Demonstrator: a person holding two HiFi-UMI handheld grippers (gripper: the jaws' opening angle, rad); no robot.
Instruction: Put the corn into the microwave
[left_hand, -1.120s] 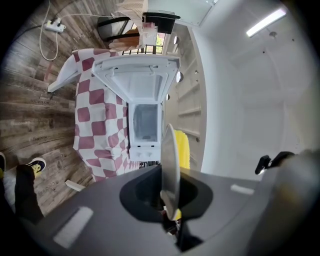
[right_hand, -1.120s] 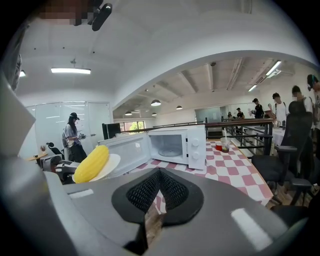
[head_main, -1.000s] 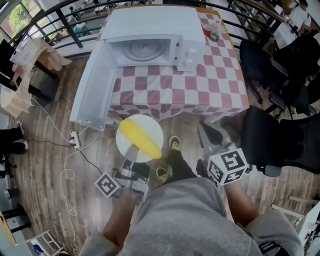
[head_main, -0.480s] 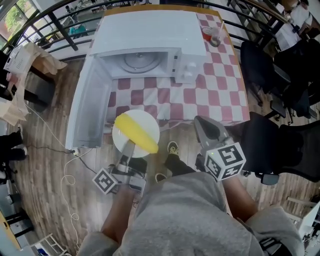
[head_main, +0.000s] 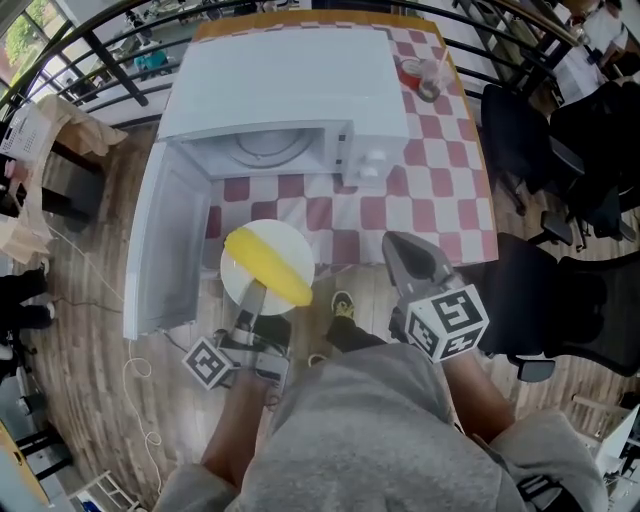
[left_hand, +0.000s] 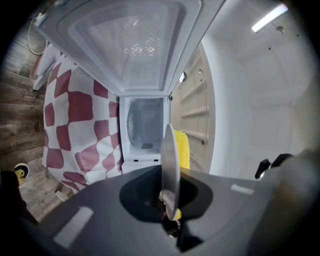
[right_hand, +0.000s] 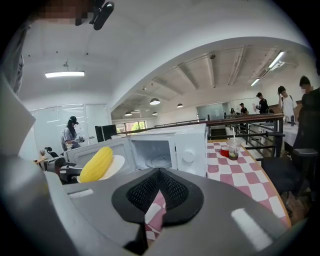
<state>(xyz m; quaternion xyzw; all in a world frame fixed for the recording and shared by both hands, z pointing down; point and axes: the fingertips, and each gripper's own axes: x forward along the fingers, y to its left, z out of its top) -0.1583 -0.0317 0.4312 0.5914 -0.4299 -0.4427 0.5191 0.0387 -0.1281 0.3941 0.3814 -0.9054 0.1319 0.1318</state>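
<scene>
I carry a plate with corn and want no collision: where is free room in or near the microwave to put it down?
Inside the microwave only the bare turntable lies; its door stands open at the left. The checked cloth is free before the microwave and right of it. The far right corner is crowded: cup and red container.

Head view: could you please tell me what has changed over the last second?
The left gripper has carried the plate with the corn forward, from over the floor to the table edge, nearer the open microwave. The right gripper moved forward alongside it. Unchanged: left gripper shut on the plate, right gripper empty, corn lying on the plate, door open.
</scene>
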